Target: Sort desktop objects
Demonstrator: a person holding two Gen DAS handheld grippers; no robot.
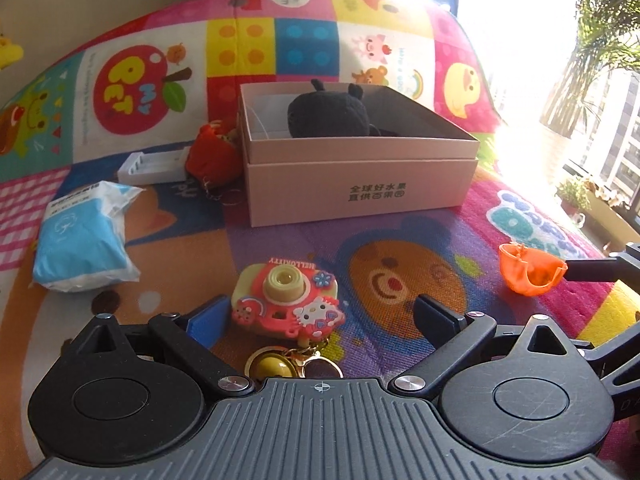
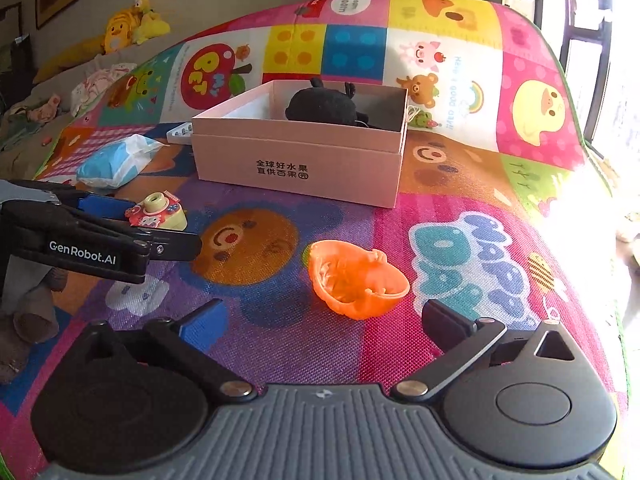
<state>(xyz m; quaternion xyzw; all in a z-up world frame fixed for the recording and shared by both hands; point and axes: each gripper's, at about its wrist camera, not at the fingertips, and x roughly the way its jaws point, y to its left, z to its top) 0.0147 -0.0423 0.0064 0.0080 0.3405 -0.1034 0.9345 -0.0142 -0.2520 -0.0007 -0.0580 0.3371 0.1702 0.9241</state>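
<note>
1. Sitting in the upper middle of both views, the pink cardboard box [image 1: 360, 184] is open-topped and holds a black plush toy [image 1: 330, 114] against its far wall; the rest of its floor is partly hidden by the near wall
2. The left gripper [image 1: 320, 320] stands wide over the patterned play mat [image 1: 400, 240], its blue finger [image 1: 206, 324] just beside the pink toy camera [image 1: 286, 304] and its black finger well off to the right, so nothing is gripped (a yellow bell keyring [image 1: 276, 366] lies at the camera's near side)
3. The right gripper [image 2: 324, 322] is also spread wide, with the orange toy shell [image 2: 354, 282] lying on the mat just ahead, between the finger lines but untouched
4. Left of the box in the left wrist view lie a red pouch [image 1: 212, 158], a white tray [image 1: 154, 168] and a blue tissue pack [image 1: 82, 240]
5. Bare mat stretches between the box's near wall and both grippers; the mat's right edge, at the right of the right wrist view, is washed out by window glare
</note>
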